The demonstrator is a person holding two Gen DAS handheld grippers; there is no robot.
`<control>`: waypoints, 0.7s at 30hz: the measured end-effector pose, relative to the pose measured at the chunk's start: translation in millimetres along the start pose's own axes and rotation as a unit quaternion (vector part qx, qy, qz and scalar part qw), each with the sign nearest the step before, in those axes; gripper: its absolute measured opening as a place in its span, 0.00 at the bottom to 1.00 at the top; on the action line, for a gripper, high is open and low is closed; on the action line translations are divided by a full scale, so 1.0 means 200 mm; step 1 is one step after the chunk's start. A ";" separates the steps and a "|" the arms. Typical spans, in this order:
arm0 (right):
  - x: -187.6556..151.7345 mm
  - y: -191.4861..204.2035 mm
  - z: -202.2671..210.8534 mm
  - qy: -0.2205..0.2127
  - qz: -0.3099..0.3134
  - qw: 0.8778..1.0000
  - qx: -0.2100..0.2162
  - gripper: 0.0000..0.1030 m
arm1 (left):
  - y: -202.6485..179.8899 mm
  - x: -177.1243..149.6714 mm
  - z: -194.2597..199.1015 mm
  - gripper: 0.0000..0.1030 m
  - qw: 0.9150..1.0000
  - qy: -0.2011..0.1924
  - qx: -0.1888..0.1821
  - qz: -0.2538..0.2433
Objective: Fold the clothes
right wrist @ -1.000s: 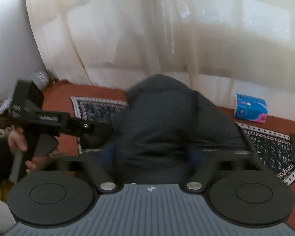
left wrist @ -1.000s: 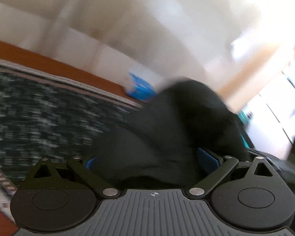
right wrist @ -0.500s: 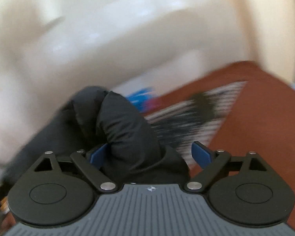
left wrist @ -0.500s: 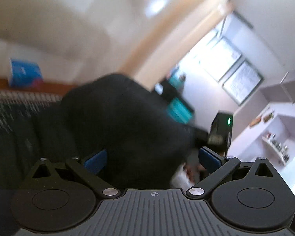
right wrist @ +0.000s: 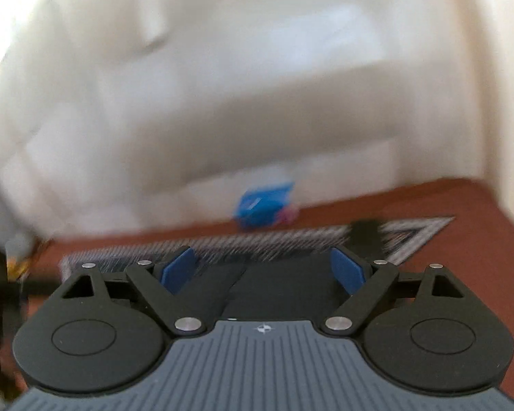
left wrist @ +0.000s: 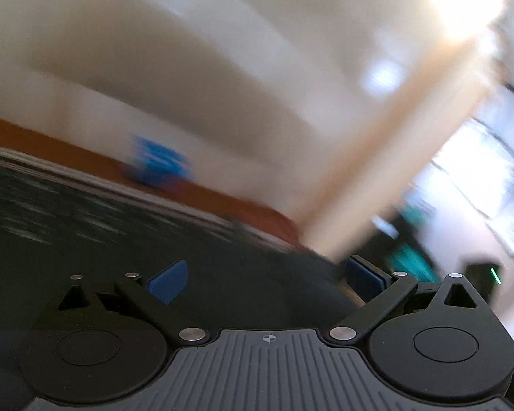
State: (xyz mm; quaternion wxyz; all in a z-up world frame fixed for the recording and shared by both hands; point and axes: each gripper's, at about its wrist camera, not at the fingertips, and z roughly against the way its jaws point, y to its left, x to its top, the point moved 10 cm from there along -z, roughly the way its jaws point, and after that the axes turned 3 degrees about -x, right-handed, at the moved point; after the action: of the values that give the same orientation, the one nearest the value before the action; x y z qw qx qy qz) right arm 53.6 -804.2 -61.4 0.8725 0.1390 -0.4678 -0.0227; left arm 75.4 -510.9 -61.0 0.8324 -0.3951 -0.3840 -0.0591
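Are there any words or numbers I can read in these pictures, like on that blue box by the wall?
No words or numbers can be read here.
Blue rectangular box on the red-brown floor by the white curtain: print too blurred to read.
Same box in the left wrist view: only a blue smear.
Grey ribbed tool bodies: each bears a small round mark, a symbol, not lettering.

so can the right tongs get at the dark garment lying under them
Probably yes. The right tongs are open with nothing between the pads, and the dark garment lies flat on the rug just past them. Nothing stands in between, though the picture is blurred.
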 end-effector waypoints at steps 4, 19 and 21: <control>-0.14 -0.01 -0.12 0.042 0.042 0.998 -0.012 0.88 | 0.44 0.02 0.23 1.00 0.985 -0.004 0.171 0.008; -0.31 -0.42 -0.12 0.163 -0.036 0.985 0.047 0.32 | 0.39 -0.41 0.08 0.93 0.983 0.119 0.140 0.034; -0.40 -0.59 -0.18 0.183 -0.047 0.982 0.006 0.33 | 0.32 -0.50 0.04 0.93 0.981 0.138 0.132 0.019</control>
State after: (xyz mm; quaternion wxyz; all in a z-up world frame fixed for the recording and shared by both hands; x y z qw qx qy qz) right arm 49.8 -895.1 -176.2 0.9407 0.1674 -0.2930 -0.0347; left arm 26.7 -482.2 -165.8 0.9234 -0.2767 -0.2620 -0.0462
